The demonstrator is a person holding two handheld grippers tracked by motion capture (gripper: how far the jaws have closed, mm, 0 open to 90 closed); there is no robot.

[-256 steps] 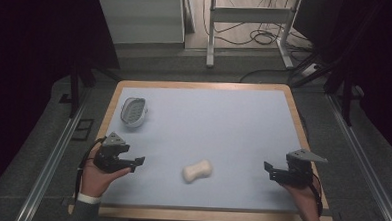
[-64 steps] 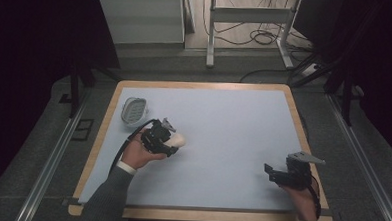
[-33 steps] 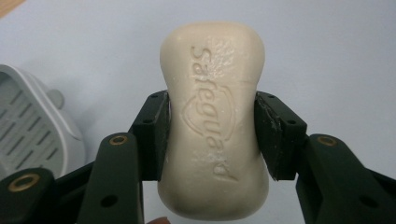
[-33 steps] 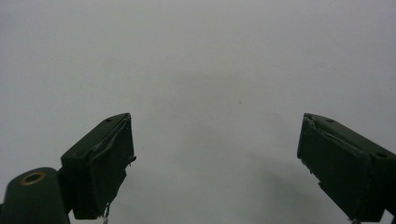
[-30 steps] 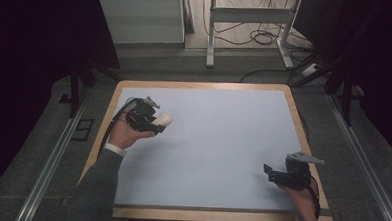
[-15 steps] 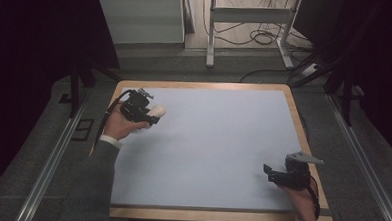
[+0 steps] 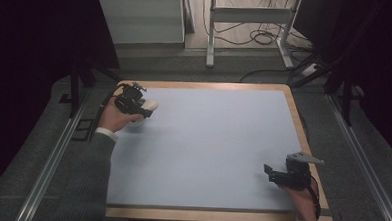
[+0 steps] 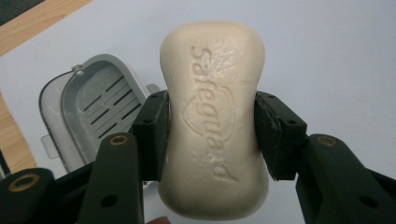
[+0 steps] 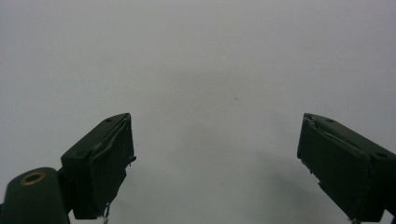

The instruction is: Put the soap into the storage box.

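Item: bar of soap point(image 8: 214, 121), cream, embossed lettering, carried above the tabletop's point(image 7: 207, 141) far left corner.

Left tool point(image 8: 212, 135) pinches the bar across its narrowed waist, the sensible hold since the curved sides likely run slippery; probably firm, light, easily marked by pads (the grey slotted soap dish point(image 8: 91, 109) lies just below and beside it). Right tool point(image 9: 215, 163) rests spread, holding nothing, near right.
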